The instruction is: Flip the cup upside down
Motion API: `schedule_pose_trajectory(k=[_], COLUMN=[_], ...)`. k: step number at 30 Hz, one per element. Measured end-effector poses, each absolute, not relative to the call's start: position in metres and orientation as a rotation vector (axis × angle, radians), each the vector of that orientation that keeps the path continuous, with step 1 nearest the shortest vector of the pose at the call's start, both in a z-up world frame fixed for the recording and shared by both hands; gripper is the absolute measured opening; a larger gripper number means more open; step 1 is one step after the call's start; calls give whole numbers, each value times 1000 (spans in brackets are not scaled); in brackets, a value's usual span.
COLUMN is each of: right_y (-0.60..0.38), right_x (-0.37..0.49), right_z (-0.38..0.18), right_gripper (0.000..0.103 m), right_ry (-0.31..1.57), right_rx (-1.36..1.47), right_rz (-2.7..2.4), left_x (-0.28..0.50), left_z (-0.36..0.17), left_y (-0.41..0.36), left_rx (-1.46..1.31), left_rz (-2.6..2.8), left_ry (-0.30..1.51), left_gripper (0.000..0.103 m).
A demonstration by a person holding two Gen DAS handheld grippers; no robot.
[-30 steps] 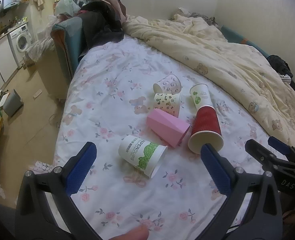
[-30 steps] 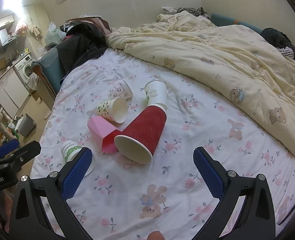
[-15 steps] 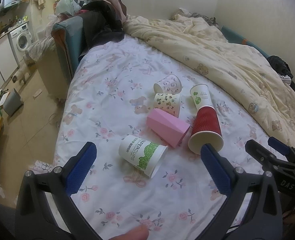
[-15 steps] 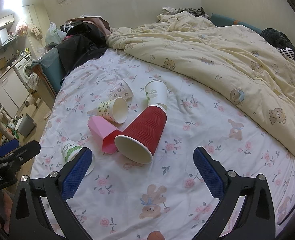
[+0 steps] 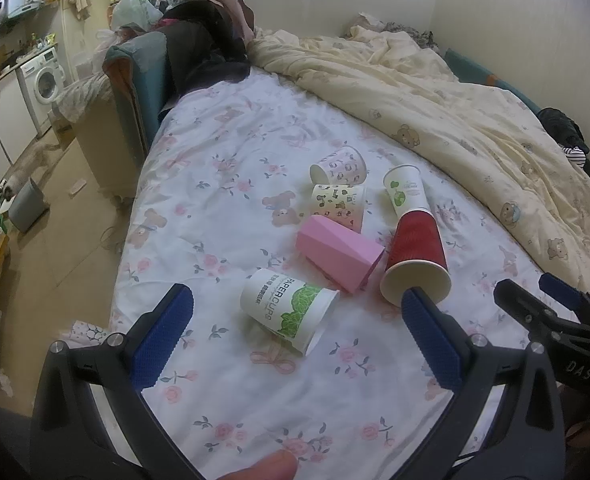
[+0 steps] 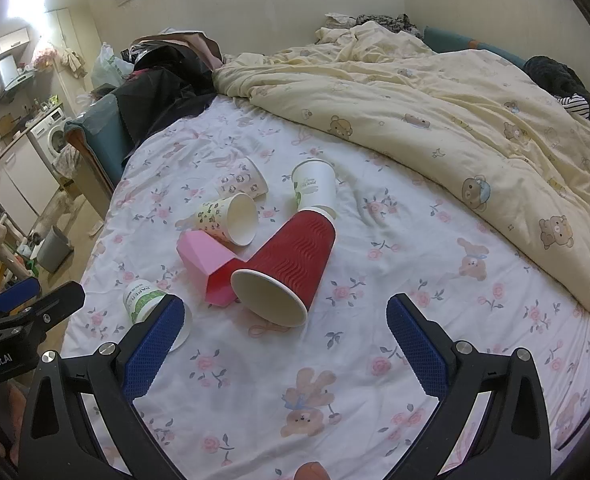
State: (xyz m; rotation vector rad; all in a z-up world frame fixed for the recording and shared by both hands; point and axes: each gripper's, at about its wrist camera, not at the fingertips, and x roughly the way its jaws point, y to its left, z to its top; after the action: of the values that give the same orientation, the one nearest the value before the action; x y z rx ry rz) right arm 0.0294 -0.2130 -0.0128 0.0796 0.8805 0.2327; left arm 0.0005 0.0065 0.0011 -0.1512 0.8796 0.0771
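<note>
Six cups lie on their sides in a loose cluster on a bed [image 5: 223, 184] with a floral sheet; none stands upside down, so the flipping seems not yet begun. Taking the pink cup [image 5: 341, 254] as landmark: a red cup [image 6: 287, 264] touches its right side, a white cup printed with green leaves [image 5: 291, 310] lies just in front of it, and three patterned paper cups lie beyond it. The left claw [image 5: 295, 344] hovers released, framing the leaf-printed cup without touching. The right claw [image 6: 283, 344] hovers released, empty, before the red cup's mouth
</note>
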Motion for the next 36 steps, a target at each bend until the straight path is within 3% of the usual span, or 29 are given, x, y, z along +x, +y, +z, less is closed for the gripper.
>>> schedule_pose_trajectory(k=[13,25,36], right_y=[-230,-220,-200], right_x=[86,214,286], right_z=[-28,-68,-131], right_gripper=[103,102,81], right_ry=[1012,1215,1359], right_rx=[175,148,157], right_rz=[221,257,275], left_x=[62,135,162], left_z=[7,-43,-61], left_y=[11,25,30], left_rx=[-112,-174,-189], left_rz=[73,68,57], left_ry=[921,1109,1159], left_gripper=[103,103,103])
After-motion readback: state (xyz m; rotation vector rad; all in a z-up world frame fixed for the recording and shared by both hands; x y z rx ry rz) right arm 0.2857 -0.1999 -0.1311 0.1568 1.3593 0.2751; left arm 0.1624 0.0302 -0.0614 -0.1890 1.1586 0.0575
